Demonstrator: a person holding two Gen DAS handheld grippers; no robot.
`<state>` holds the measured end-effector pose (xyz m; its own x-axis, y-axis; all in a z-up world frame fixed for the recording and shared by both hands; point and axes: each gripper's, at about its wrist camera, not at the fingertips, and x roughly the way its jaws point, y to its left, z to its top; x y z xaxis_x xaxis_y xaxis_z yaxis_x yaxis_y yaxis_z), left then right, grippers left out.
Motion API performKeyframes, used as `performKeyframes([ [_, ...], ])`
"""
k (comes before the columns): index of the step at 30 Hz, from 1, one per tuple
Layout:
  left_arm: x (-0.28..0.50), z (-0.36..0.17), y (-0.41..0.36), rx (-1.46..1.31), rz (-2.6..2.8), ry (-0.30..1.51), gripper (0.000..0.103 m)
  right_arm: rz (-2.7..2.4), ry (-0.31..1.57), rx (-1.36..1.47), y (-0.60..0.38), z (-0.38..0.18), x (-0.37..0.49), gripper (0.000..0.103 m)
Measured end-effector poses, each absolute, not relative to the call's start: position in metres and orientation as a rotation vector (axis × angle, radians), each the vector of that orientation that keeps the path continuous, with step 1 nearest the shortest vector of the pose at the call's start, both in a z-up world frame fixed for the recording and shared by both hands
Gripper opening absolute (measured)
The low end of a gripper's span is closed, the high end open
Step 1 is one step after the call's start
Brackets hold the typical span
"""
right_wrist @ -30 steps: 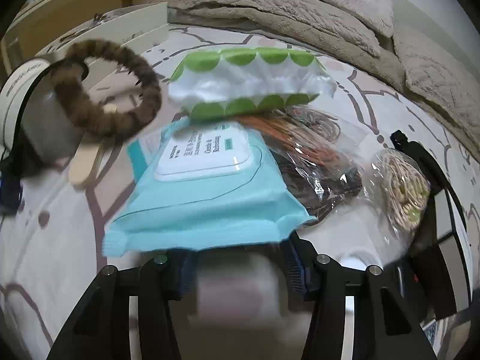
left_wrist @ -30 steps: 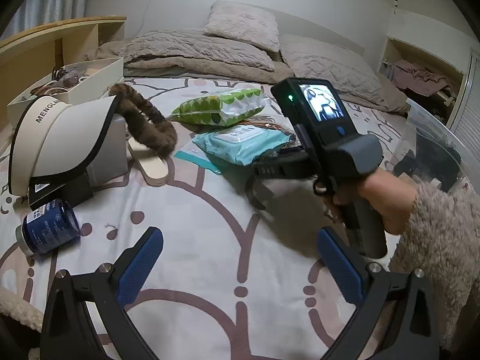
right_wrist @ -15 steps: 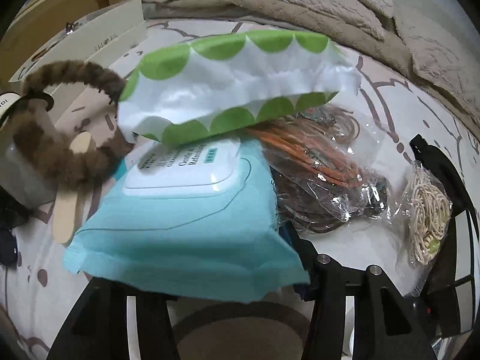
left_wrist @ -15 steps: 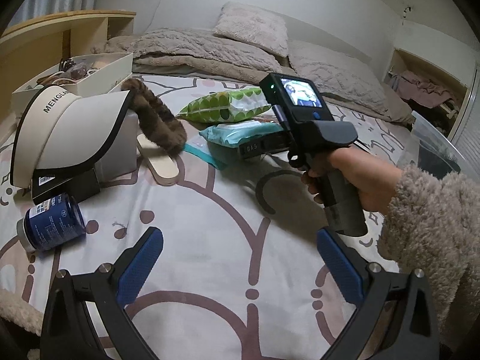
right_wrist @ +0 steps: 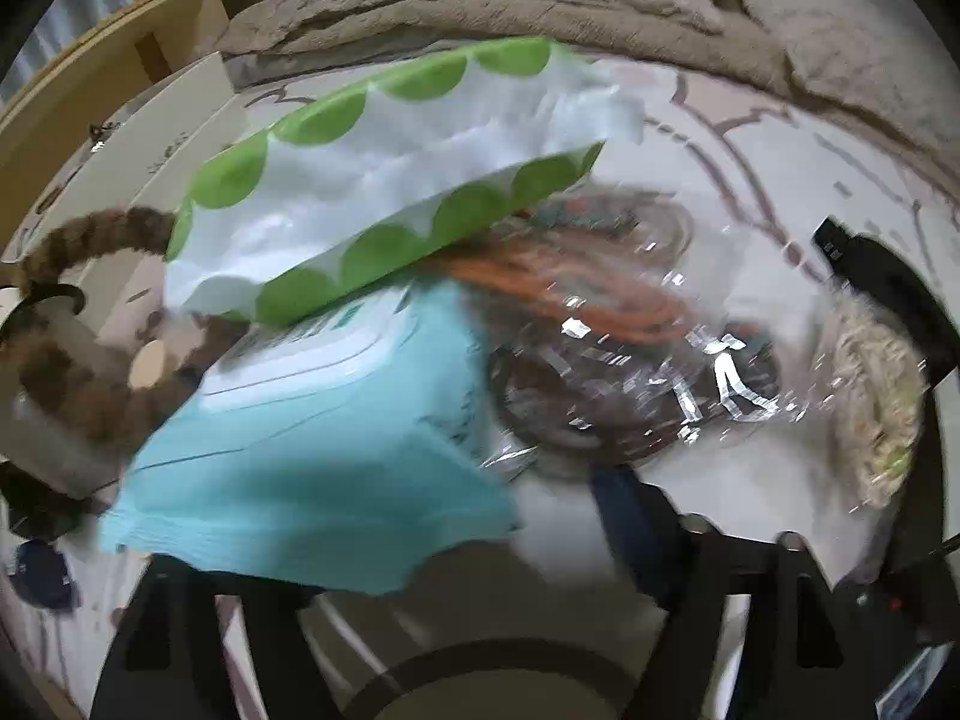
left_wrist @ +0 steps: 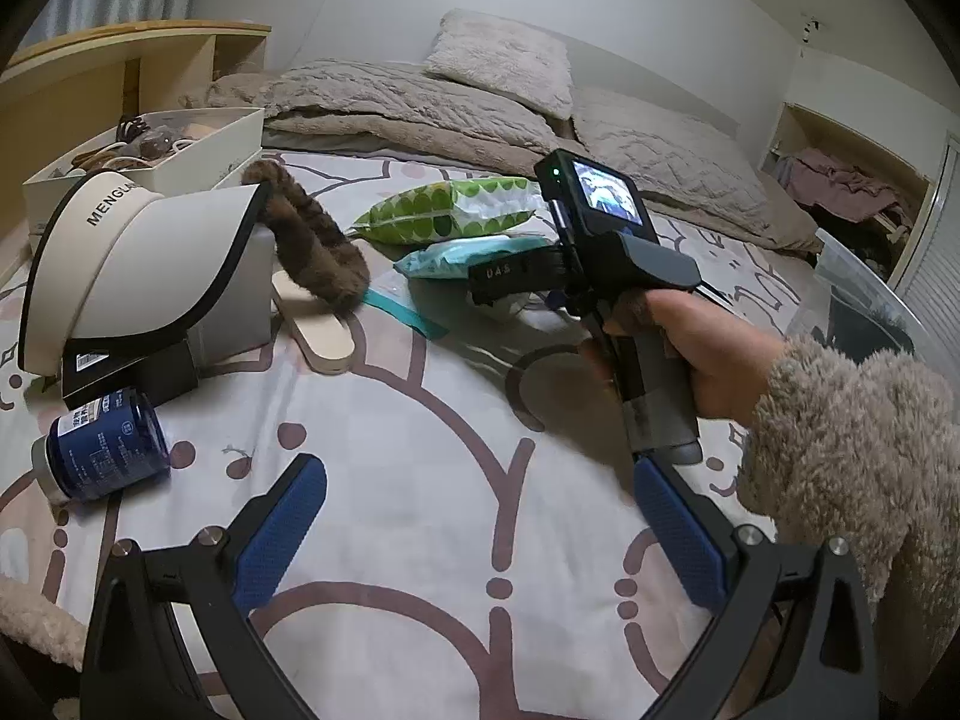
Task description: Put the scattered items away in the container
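On the patterned bedspread, the teal wet-wipes pack lies under a green-dotted pouch. The right gripper is opening around its near edge. Soft, light and slick: pinch the thick middle. The left gripper hangs open, empty.

Snack bag seemingly atop wipes pack

Beige pillow, rumpled blanket, wooden shelf
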<state>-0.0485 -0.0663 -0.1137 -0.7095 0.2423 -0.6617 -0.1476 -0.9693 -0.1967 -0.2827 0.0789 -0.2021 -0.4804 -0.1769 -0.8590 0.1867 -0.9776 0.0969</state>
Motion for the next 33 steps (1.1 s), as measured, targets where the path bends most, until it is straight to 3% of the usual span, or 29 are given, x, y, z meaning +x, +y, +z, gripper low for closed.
performKeyframes([
  [3, -0.048, -0.113, -0.065, -1.074, 2.713, -0.187, 0.103, -2.542, 0.083, 1.451, 0.075, -0.203, -0.285, 0.091],
  [14, -0.051, -0.119, -0.06, -1.085, 2.685, -0.166, 0.103, -2.49, 0.236, 1.371, 0.057, -0.215, -0.292, 0.09],
  [16, -0.051, -0.12, -0.062, -1.095, 2.684, -0.172, 0.103, -2.485, 0.241, 1.367, 0.057, -0.213, -0.286, 0.08],
  [18, -0.051, -0.12, -0.065, -1.097, 2.691, -0.192, 0.103, -2.491, 0.249, 1.361, 0.061, -0.211, -0.278, 0.058],
  [23, -0.051, -0.119, -0.079, -1.105, 2.718, -0.277, 0.103, -2.463, 0.323, 1.311, 0.064, -0.209, -0.243, 0.051],
  [33, -0.056, -0.128, -0.086, -1.141, 2.69, -0.391, 0.103, -2.376, 0.305, 1.254, 0.08, -0.206, -0.18, 0.051],
])
